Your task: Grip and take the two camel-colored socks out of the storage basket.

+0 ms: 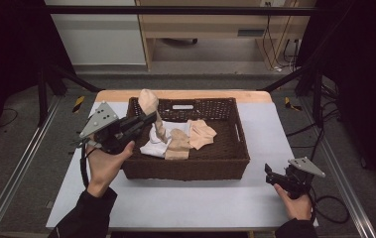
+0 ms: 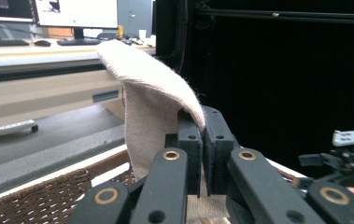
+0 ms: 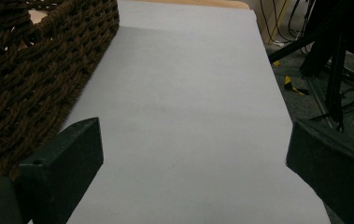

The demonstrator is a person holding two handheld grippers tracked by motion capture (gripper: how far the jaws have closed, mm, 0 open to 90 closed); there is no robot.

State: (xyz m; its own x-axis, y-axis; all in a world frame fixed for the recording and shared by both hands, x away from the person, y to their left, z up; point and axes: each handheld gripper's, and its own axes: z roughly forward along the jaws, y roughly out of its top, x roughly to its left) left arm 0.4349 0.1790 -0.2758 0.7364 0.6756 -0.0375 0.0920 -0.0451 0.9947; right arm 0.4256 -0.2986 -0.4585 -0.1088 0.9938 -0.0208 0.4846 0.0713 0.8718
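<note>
Left gripper (image 1: 152,117) clamps beige cloth (image 1: 149,101) above basket (image 1: 185,168).

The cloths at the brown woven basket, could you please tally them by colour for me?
Beige cloths: 3, namely the one lifted in the left gripper, shut on that beige knitted cloth, plus a folded one and a flat one in the brown woven basket.
White cloths: 1, a crumpled white cloth.
Total: 4
</note>
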